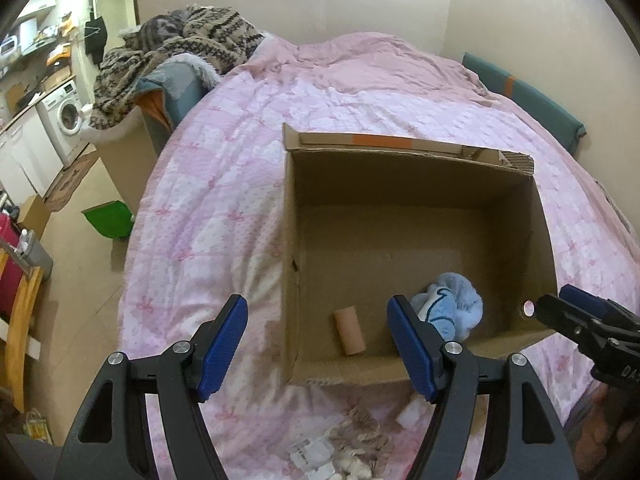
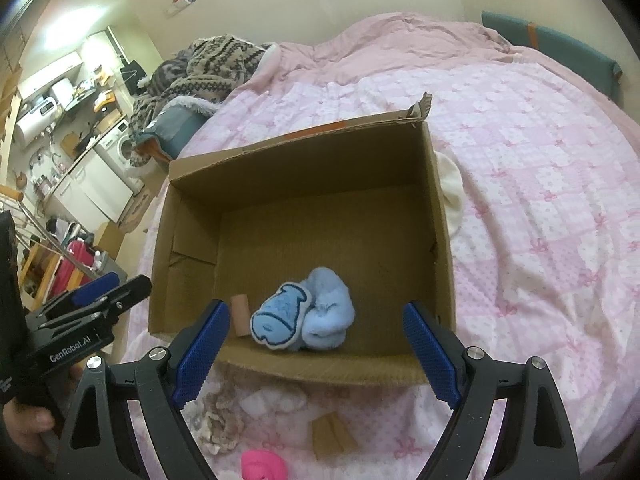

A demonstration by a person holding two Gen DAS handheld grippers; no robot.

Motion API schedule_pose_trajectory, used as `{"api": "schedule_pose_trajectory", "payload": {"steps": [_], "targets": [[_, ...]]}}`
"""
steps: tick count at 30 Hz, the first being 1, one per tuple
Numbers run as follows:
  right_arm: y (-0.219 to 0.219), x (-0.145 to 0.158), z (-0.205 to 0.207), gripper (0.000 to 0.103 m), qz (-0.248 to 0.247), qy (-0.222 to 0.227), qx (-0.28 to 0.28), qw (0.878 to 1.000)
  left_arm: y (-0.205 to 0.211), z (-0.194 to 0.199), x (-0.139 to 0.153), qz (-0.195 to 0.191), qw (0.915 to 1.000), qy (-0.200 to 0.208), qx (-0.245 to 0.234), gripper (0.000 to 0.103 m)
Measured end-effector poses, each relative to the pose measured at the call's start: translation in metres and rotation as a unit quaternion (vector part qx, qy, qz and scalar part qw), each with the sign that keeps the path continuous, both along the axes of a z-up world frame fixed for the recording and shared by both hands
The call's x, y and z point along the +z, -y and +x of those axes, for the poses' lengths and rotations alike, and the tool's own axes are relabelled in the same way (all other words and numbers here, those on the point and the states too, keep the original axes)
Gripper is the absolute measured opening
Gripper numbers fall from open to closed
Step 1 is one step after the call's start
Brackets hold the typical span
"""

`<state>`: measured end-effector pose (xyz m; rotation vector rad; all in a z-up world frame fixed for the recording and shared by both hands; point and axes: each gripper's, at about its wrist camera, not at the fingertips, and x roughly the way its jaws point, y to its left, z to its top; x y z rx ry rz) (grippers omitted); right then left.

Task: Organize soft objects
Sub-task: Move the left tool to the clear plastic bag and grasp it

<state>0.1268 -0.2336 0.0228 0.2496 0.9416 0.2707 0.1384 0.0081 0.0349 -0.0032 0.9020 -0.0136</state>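
An open cardboard box (image 1: 408,184) (image 2: 304,160) sits on the pink bed. Inside it lie a light blue plush toy (image 1: 448,312) (image 2: 304,312) and a small tan roll (image 1: 350,334) (image 2: 241,314) near the front wall. My left gripper (image 1: 318,350) is open and empty, above the box's front left corner. My right gripper (image 2: 316,354) is open and empty, above the box's front edge; it also shows in the left wrist view (image 1: 576,312). On the bed before the box lie a beige fuzzy item (image 2: 218,420), a pink object (image 2: 262,466) and a brown piece (image 2: 332,436).
The pink quilt (image 1: 224,200) covers the bed. A white soft item (image 2: 450,196) rests against the box's right side. A patterned blanket (image 1: 180,48) is piled at the bed's far left. A green bin (image 1: 110,220) stands on the floor at left.
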Motion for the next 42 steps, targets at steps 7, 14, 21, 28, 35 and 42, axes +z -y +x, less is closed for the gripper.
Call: {"api": "schedule_pose_trajectory", "payload": {"steps": [7,14,21,28,35,42], "targets": [[0.007,0.004,-0.018,0.094,0.016,-0.003,-0.008,1.0,-0.011,-0.023,0.001,0.004,0.9999,-0.007,0.015,0.07],[0.011,0.006,-0.04,0.094,0.021,-0.006,-0.016,1.0,-0.017,-0.045,0.0,0.008,0.9996,-0.014,0.023,0.07],[0.012,-0.002,-0.058,0.094,0.026,-0.028,-0.018,0.999,-0.025,-0.059,-0.007,0.005,0.9986,-0.031,0.043,0.07],[0.002,-0.009,-0.071,0.094,0.023,-0.045,0.001,0.999,-0.031,-0.064,-0.025,-0.009,0.9953,-0.081,0.052,0.07],[0.005,-0.024,-0.065,0.094,0.04,-0.08,-0.01,0.996,-0.062,-0.061,-0.036,-0.028,0.9871,-0.105,0.118,0.07],[0.01,-0.044,-0.056,0.094,0.05,-0.123,-0.033,0.991,-0.069,-0.052,-0.078,-0.081,0.9682,-0.199,0.128,0.069]]}}
